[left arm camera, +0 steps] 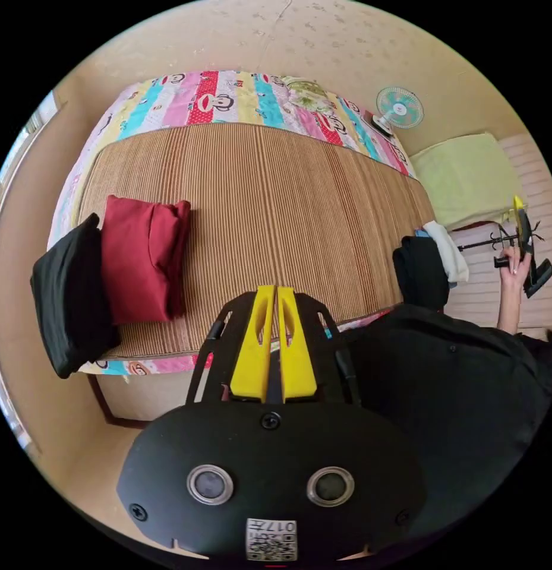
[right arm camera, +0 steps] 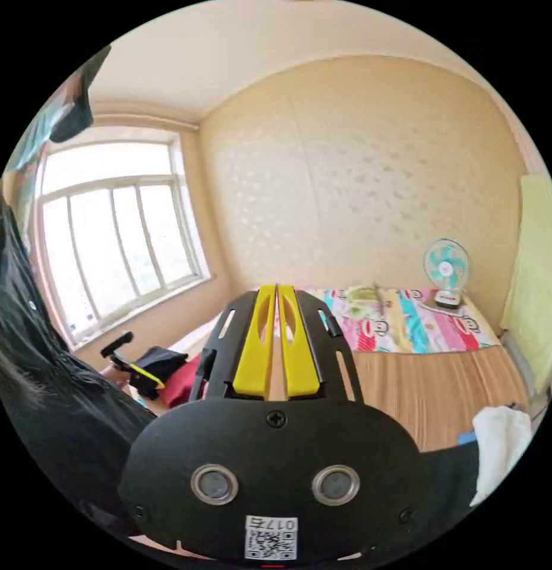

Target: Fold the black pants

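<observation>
Our left gripper (left arm camera: 274, 295) hangs in the air over the near edge of the bed, its yellow jaws drawn together with nothing between them. Our right gripper (right arm camera: 276, 293) is the same, jaws closed on nothing, raised and aimed at the far wall; in the left gripper view it sits off past the bed's right end, held in a hand (left arm camera: 513, 267).

Beyond the left jaws lies the bamboo mat (left arm camera: 270, 202) on the patterned bedsheet (left arm camera: 228, 98). At the mat's left end a folded black garment (left arm camera: 71, 297) rests on the bed's edge, touching a folded red garment (left arm camera: 144, 258) beside it. At the right end, near our body, sits a pile of clothes: a dark garment (left arm camera: 419, 270) with a white piece (left arm camera: 451, 249) against it. A small fan (left arm camera: 399, 108) stands at the far corner.

We judge that no fold is under way: both grippers are empty and away from the cloth. Whether the black pants are the folded bundle on the left or the dark garment in the pile, we cannot tell. If the latter, the next move calls for opening a gripper, reaching to the pile, lifting the dark garment free of the white piece and spreading it flat on the mat.
</observation>
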